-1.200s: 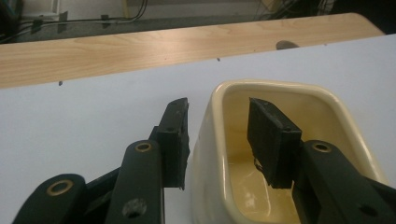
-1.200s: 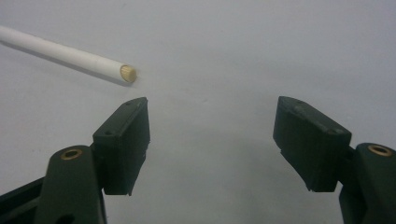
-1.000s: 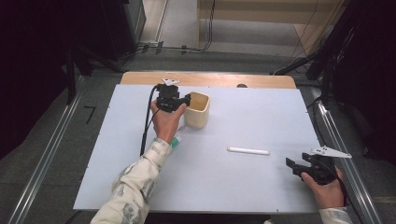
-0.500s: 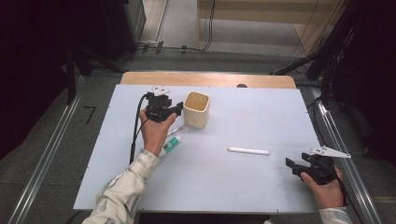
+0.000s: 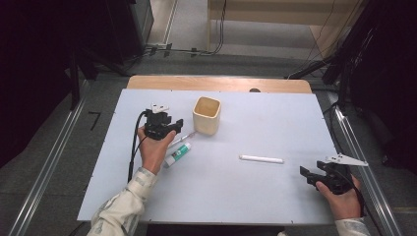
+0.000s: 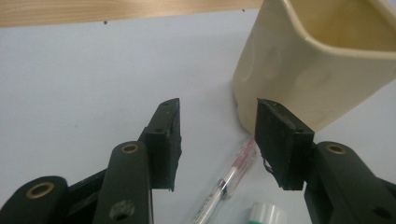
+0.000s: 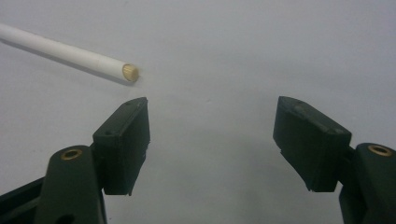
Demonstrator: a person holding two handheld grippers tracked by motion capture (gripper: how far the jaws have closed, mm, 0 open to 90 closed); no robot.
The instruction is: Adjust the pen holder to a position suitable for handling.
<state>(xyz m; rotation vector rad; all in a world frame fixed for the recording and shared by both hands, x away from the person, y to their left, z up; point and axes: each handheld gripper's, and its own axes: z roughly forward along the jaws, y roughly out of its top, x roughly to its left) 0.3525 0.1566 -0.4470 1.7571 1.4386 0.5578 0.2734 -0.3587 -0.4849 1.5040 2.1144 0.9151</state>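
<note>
Left hand-held gripper hangs low over the worktop, jaws partly open, nothing between the pads. Just ahead of them and a little below lies the pen, a thin clear barrel with red inside, its far end right by the foot of the cup. The cup stands just off the right-hand jaw, close enough to get bumped. Beside the pen, nearer the palm, the tube with its green-and-white cap.

That pen looks light, stiff and smooth, so I'd judge it likely to roll or skid if one pad meets it first. Best hold is probably mid-barrel, jaws square across it, clear of the cup's wall. The tube looks softer, likely to give under a squeeze.

Right hand-held gripper rests near the worktop's edge, jaws wide, empty. The white stick lies ahead and to its left, apart.
</note>
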